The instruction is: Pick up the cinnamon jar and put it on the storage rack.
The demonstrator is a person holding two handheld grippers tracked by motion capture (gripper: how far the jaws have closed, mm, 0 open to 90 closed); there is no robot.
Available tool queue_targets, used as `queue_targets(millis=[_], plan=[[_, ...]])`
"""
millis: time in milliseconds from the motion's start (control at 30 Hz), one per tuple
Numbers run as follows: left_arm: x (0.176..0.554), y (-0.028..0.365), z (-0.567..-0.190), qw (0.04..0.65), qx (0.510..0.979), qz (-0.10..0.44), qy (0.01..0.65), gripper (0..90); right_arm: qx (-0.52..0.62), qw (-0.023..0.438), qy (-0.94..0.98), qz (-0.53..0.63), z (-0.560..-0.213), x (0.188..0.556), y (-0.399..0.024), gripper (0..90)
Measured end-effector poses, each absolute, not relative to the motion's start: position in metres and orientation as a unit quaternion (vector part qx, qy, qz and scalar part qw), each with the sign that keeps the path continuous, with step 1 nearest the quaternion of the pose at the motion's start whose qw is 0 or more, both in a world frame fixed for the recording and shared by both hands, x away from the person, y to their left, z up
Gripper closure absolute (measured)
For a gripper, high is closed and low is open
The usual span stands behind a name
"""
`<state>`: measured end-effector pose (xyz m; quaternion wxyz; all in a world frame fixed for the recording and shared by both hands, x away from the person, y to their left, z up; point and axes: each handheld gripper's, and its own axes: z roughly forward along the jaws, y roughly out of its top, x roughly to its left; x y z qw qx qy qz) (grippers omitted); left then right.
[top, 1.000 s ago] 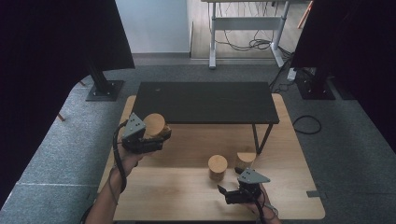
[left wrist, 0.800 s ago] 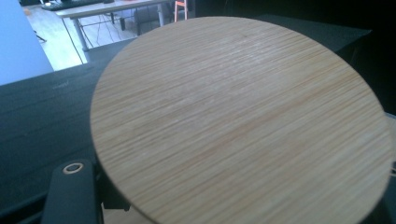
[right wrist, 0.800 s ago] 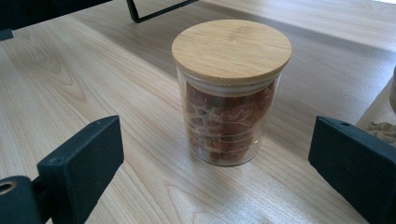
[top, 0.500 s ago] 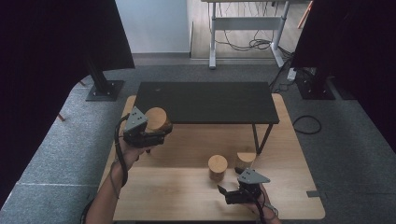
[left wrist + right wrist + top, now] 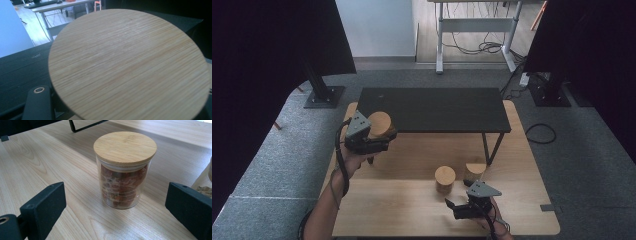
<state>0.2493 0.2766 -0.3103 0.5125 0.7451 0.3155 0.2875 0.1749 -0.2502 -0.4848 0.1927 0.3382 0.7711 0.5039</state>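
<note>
wooden table (image 5: 377,210): left gripper (image 5: 379,140) clamps bamboo-lidded jar (image 5: 380,125) near black shelf (image 5: 437,107); could clip shelf edge, slip. right gripper (image 5: 459,207) open.

A light wooden tabletop (image 5: 522,165) stands on grey carpet (image 5: 287,165) and carries a black shelf (image 5: 434,109). Black curtains (image 5: 267,55) hang left and right. Far off, a white wall (image 5: 374,27) and a cabled desk (image 5: 474,30).
</note>
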Motion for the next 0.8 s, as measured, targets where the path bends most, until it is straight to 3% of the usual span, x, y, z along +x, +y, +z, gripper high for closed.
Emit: queue_targets(millis=[800], plan=[[0.264,0.277,-0.298,0.518,0.741,0.289,0.316,25.1,0.335,0.191,0.774,0.502,-0.485,0.175,-0.248,2.5]])
